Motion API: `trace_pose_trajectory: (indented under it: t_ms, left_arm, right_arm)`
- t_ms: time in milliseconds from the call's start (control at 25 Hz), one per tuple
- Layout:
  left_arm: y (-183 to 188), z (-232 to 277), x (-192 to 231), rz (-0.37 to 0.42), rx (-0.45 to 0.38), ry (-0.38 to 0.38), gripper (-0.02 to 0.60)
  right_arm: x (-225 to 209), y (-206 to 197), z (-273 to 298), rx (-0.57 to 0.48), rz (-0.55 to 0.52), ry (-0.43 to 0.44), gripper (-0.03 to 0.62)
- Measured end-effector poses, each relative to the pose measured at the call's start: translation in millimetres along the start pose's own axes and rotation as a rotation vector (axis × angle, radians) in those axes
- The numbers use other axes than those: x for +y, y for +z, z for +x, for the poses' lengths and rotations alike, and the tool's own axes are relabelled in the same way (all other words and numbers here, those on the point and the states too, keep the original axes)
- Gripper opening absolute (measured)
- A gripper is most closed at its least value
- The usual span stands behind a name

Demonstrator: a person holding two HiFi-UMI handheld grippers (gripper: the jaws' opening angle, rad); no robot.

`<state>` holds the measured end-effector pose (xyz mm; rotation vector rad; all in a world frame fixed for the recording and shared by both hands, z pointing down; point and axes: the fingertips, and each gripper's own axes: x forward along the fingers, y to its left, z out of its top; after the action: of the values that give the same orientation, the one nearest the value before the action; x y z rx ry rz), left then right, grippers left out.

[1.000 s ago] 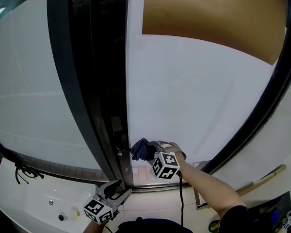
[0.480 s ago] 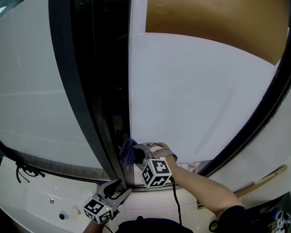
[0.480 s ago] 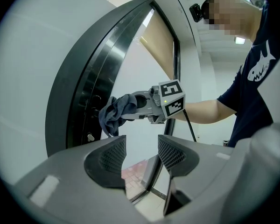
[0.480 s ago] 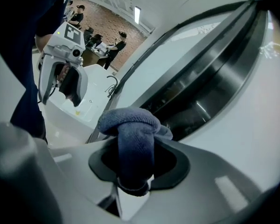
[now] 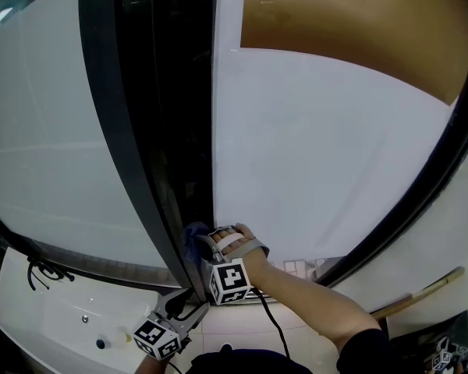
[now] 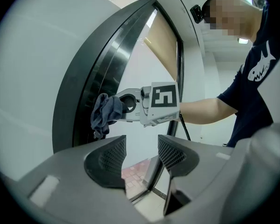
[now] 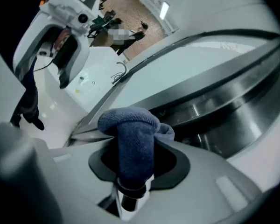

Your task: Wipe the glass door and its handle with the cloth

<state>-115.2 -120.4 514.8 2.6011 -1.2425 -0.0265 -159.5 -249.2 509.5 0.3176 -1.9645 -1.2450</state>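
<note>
A brown blind (image 5: 351,45) hangs up high. Far below it to the left, a black cable (image 5: 40,275) lies on a white surface (image 5: 47,326). Below it to the right, a slanted wooden pole (image 5: 421,288) shows near pale floor tiles (image 5: 300,268).

Tiled floor (image 5: 226,327), bottom centre of the head view. A pale wooden pole (image 5: 421,289) lies slantwise at lower right.

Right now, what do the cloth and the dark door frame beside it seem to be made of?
The cloth: dark blue fabric, probably microfibre or terry; its surface looks soft and fuzzy.
The door frame: likely metal, dark and glossy; it carries long bright reflections.
</note>
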Motion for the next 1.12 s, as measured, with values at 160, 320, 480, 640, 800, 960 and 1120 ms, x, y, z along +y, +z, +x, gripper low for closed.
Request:
trace_pose_trajectory:
  t_ms: [160,320,480,640,800,960,1120]
  left_arm:
    - [-1,2,0,-0.004,-0.004,-0.005,0.21]
    - [0,9,-5,0.0,-0.008,-0.028,0.21]
    - [5,13,-10,0.006,-0.004,-0.036,0.21]
    - [0,15,-9,0.004,-0.007,-0.047,0.21]
    - [1,14,-10,0.006,-0.01,-0.049,0.21]
    - [3,9,-6,-0.004,-0.004,-0.029,0.21]
    - [-3,4,2,-0.012,0.002,-0.018,0.21]
  right_arm:
    - [3,-17,-8,0.027,-0.043,-0.031,0.125]
    - [2,-42,-22,0.037,0.052,-0.012,0.124]
    - [5,-64,-35,0.065,0.09,-0.015,0.125]
    - [6,-79,-43,0.091,0.115,-0.022,0.125]
    - [6,-86,-51,0.092,0.177,-0.039,0.125]
    - [24,-79,-68,0.028,0.379,-0.028,0.126]
    - [60,-71,-58,-0.017,0.592,0.043,0.125]
